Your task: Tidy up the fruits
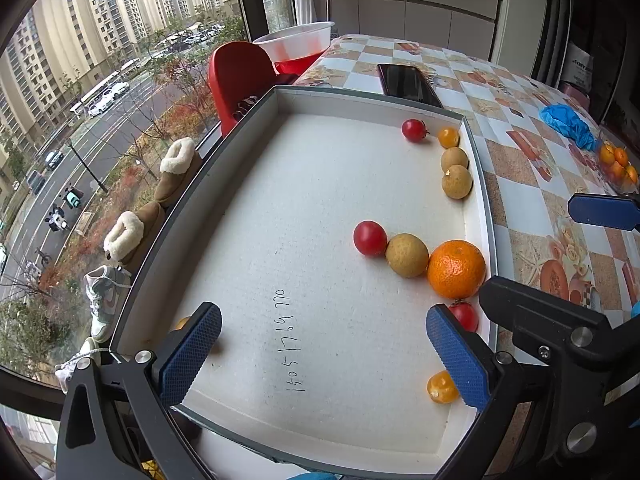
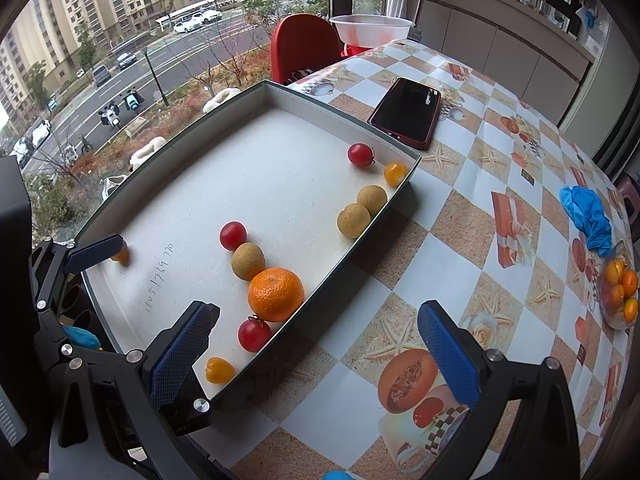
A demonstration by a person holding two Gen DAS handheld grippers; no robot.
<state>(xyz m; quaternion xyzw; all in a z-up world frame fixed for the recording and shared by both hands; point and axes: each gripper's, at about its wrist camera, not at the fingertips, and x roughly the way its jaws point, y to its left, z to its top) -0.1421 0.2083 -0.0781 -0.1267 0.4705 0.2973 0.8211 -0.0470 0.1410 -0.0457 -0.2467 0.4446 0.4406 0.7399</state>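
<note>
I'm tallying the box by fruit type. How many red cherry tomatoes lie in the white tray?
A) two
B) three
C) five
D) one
B: three red tomatoes lie in the tray: far end, beside a longan, and below the mandarin.

This is a lived-in flat high above a city street. The counter (image 2: 460, 208) wears a checked oilcloth printed with fruit, starfish and gift boxes, the kind found on a family dining table. A phone (image 2: 406, 112) lies face up on it, and a crumpled blue glove (image 2: 586, 216) sits near a bag of small oranges (image 2: 620, 292). A red chair (image 2: 298, 46) stands at the far end with a plastic basin (image 2: 374, 28) beside it. Fleece-lined boots (image 1: 180, 172) and a sneaker (image 1: 106, 300) line the window ledge. Through the glass (image 1: 100, 80), apartment towers, parked cars and scooters show far below. Pale cabinets (image 1: 408, 12) run along the back wall.
</note>
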